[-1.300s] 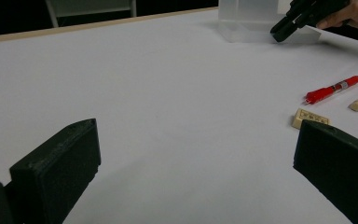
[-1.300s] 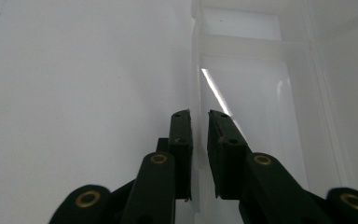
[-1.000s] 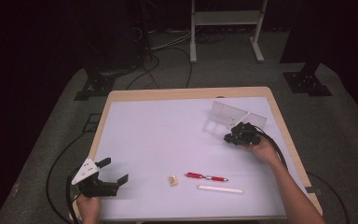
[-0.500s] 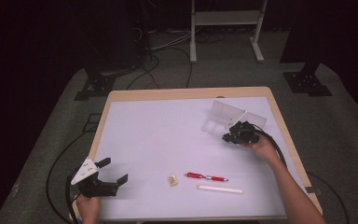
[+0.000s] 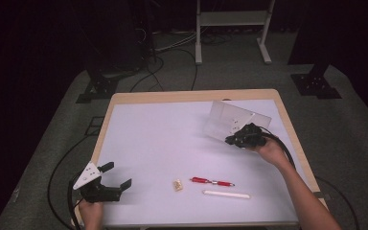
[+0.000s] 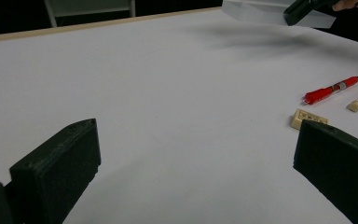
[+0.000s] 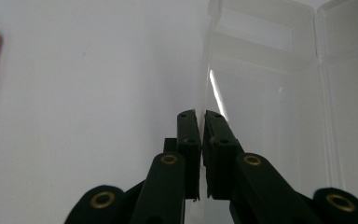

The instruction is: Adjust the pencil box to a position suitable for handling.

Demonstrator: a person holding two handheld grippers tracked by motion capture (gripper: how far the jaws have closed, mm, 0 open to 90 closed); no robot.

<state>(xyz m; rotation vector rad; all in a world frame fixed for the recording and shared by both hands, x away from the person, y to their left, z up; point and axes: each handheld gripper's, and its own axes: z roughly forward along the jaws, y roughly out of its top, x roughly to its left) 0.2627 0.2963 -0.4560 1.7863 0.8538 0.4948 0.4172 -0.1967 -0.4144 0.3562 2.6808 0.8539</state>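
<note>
Black jaws of the left gripper [image 5: 111, 184] are held wide apart at the near left corner of the table [image 5: 163, 129], with nothing between them. Just beyond, toward the middle, an eraser [image 5: 178, 185], a red pen [image 5: 212, 181] and a white stick [image 5: 226, 194] are laid out, untouched. Farther off, at the right, the right gripper [image 7: 201, 120] is closed on the thin wall of a clear plastic box [image 5: 235, 120], which is tipped up off the surface. The box is judged light, stiff and slippery, liable to flex or crack; a hold near a corner would be firmer. Its compartments and lid hinge are hard to make out through the glare.
</note>
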